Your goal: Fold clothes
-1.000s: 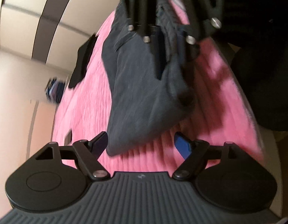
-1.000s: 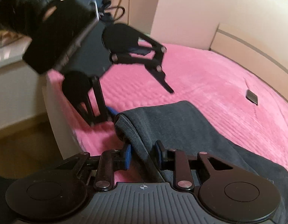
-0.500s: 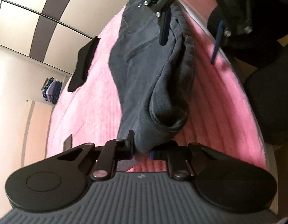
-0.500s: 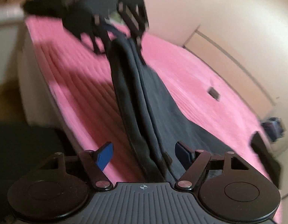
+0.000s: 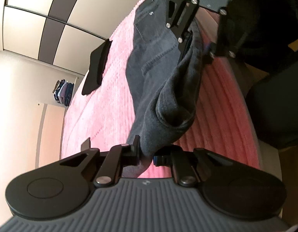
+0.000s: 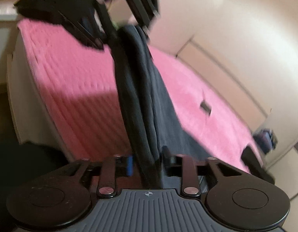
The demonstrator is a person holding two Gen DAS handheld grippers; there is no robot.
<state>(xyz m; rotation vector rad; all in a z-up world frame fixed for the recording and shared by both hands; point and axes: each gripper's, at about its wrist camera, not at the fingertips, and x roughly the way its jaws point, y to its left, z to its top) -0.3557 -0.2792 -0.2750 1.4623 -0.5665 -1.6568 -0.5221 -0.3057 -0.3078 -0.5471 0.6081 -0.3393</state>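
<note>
Dark grey jeans (image 5: 154, 63) lie lengthwise on the pink bedspread (image 5: 110, 100), folded leg over leg. My left gripper (image 5: 146, 154) is shut on the hem end of the legs. My right gripper (image 6: 147, 163) is shut on the jeans (image 6: 141, 89) at the other end, near the waist. Each gripper shows in the other's view: the right one (image 5: 195, 46) at the top of the left wrist view, the left one (image 6: 127, 29) at the top of the right wrist view. The fabric is stretched between them, lifted along the bed's near edge.
A black flat object (image 5: 97, 65) lies on the bedspread beyond the jeans, and a small dark item (image 6: 206, 106) further along. Wardrobe doors (image 5: 52, 19) and a shelf of folded clothes (image 5: 64, 92) stand behind. The bed's edge (image 6: 15, 89) drops to the floor.
One second ago the left gripper was open and the right shut; the left then closed on the hem while the right opened, shifted along the jeans and closed again near the waist.
</note>
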